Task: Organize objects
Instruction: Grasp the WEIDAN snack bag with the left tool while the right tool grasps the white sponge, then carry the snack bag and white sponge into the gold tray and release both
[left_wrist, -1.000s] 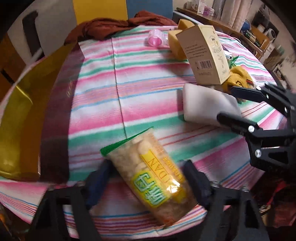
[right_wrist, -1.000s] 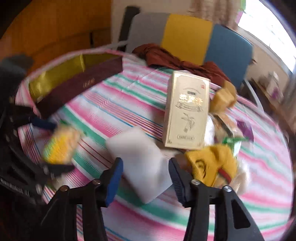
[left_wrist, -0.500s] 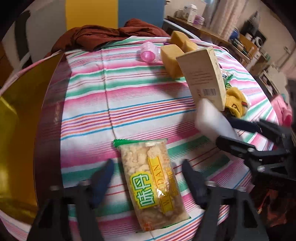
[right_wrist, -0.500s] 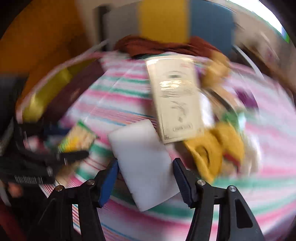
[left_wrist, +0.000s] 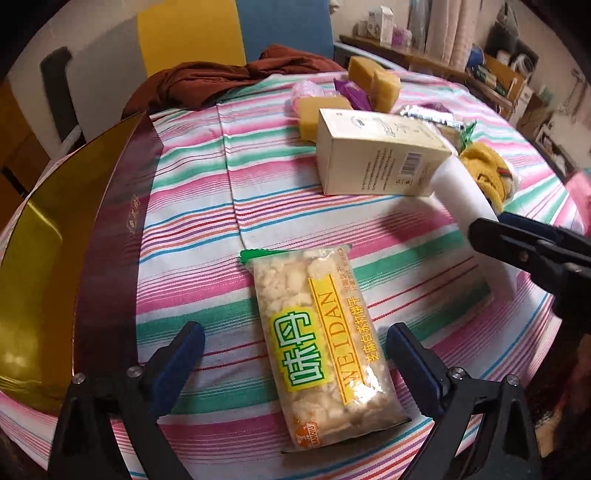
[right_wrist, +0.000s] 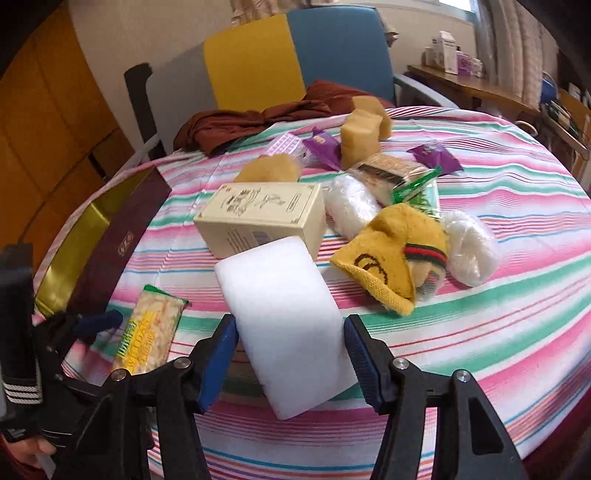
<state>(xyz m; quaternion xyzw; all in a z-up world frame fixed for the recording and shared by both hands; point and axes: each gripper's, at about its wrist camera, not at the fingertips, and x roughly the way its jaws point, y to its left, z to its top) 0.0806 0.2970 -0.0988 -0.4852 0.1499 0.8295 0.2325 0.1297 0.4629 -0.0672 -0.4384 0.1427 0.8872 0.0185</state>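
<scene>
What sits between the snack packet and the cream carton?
Nothing: between the snack packet and the cream carton lies only bare striped tablecloth, clearest in the left wrist view.

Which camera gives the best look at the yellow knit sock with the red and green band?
The right wrist view: the yellow sock lies in full sight there, band and stitched mark facing the camera. In the left wrist view the sock sits near the edge, partly hidden behind the white foam block.

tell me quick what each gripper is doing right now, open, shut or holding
Left gripper: open, jaws just widened, snack packet lies loose between them.
Right gripper: shut on the white foam block.
</scene>
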